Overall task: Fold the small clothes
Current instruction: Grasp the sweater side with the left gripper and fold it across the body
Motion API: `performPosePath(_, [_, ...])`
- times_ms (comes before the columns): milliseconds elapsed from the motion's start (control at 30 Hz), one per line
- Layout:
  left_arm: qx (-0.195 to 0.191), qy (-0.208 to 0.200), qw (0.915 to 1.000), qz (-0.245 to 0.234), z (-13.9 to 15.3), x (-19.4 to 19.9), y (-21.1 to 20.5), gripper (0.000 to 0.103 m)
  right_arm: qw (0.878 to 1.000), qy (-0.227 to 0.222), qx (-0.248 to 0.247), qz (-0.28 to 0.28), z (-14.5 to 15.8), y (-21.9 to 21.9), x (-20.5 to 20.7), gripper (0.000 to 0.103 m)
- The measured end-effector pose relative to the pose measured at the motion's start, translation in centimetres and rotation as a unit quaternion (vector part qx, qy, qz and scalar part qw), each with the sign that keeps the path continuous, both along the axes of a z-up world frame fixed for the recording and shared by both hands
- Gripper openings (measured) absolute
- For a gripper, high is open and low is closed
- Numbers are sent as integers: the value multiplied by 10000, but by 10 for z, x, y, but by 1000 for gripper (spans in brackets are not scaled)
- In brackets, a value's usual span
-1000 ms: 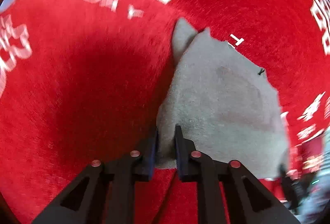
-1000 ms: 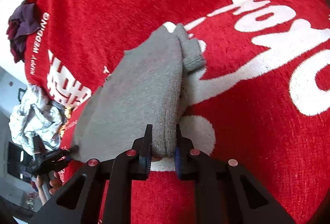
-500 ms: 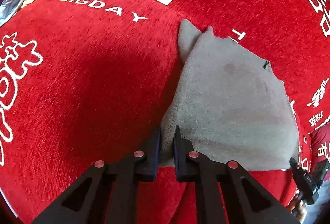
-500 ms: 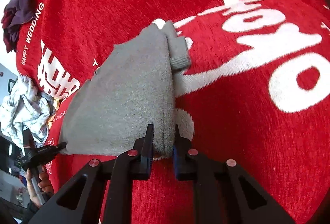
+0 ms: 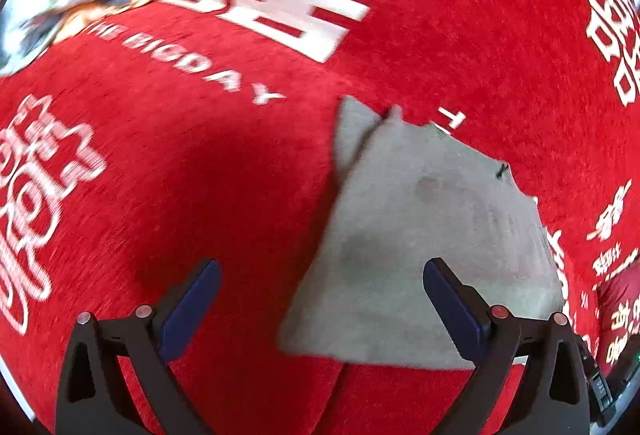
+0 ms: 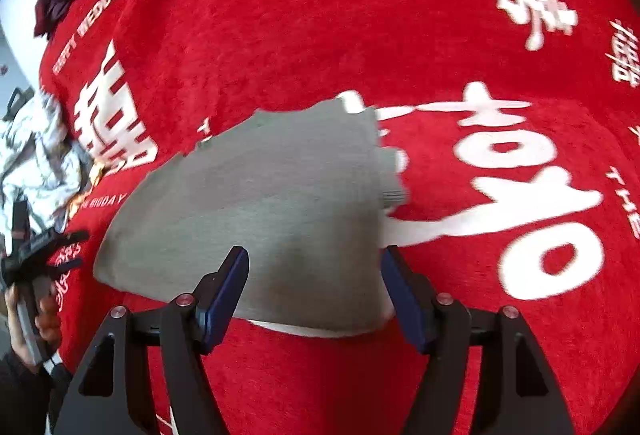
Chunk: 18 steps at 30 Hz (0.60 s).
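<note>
Left gripper (image 5: pixel 320 287) spread wide, nothing held. Right gripper (image 6: pixel 314 283) likewise spread, empty. Folded grey garment (image 5: pixel 420 235) laid flat on red cloth (image 5: pixel 200 175), near edge seen between both finger pairs.

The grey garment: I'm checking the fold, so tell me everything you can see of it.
The grey garment is a soft, fleecy-looking knit, folded into a flat, roughly four-sided shape lying on the red blanket. A narrower folded part pokes out at its far corner. A faint darker patch marks its top. Both the left tool and the right tool are open above its near edge, gripping nothing.
</note>
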<state>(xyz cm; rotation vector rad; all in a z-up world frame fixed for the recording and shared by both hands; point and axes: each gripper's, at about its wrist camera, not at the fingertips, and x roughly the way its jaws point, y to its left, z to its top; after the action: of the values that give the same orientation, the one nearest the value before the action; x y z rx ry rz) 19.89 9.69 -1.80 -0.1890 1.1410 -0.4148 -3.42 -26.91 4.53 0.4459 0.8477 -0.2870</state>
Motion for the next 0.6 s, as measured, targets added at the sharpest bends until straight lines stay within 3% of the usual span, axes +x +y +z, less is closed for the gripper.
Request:
performPosePath(133, [231,17,9986,-486,-10,18,-38,101,9995,59,15,298,-6,16,15,72])
performPosePath(267, [241,469,9952,-820,-36,48,-62,101,9975,191,-75,669,-11,33,26,72])
performPosePath(433, [327,135,9924,-1180,-39,56,-75,98,9947,311,-139,972,-21,45,37,73])
performPosePath(467, [351,45,9907,-1314,-38,55,-78,46,9942,330,-138,1017,-24,46,40,73])
performPosePath(500, [403,178,9894,-1387,-42,56,-80,19,9940,344,-137,1034,-26,47,42,73])
performPosePath(600, [118,307,9919,-1226,-39,62,-71,18,9939,350,-143,1040,-27,44,48,73])
